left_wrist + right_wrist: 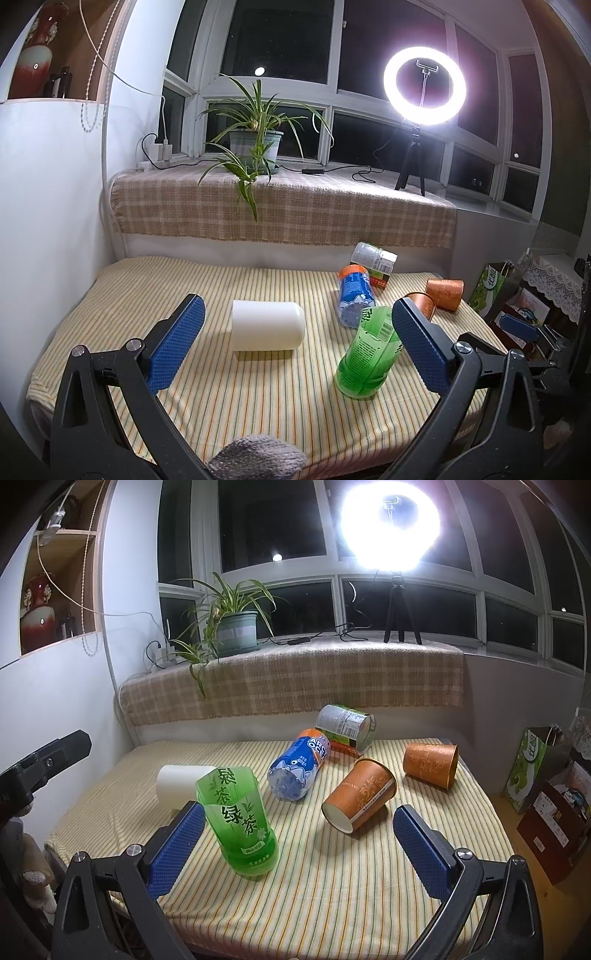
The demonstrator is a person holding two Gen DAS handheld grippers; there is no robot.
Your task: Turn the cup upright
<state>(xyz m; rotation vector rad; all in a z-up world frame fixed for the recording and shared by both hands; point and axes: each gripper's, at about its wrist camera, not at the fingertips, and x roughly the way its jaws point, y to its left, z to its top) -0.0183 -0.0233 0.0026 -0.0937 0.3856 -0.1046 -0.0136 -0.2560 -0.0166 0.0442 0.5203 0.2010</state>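
While both sets of jaws gape empty, the left gripper (297, 325) faces the sideways white cup (266, 325).

A cloth-covered surface (332, 886) stood below a window ledge (295, 672). A cup (177, 781) lay on its side at the left. Just to its right and nearer, a cut bottle (240, 819) stood upright. Behind that lay a second bottle (299, 768), with a can (345, 725) farther back. Right of these, two paper cups (360, 794) (430, 764) lay on their sides. A potted plant (232, 626) and a ring light (389, 524) stood on the ledge.
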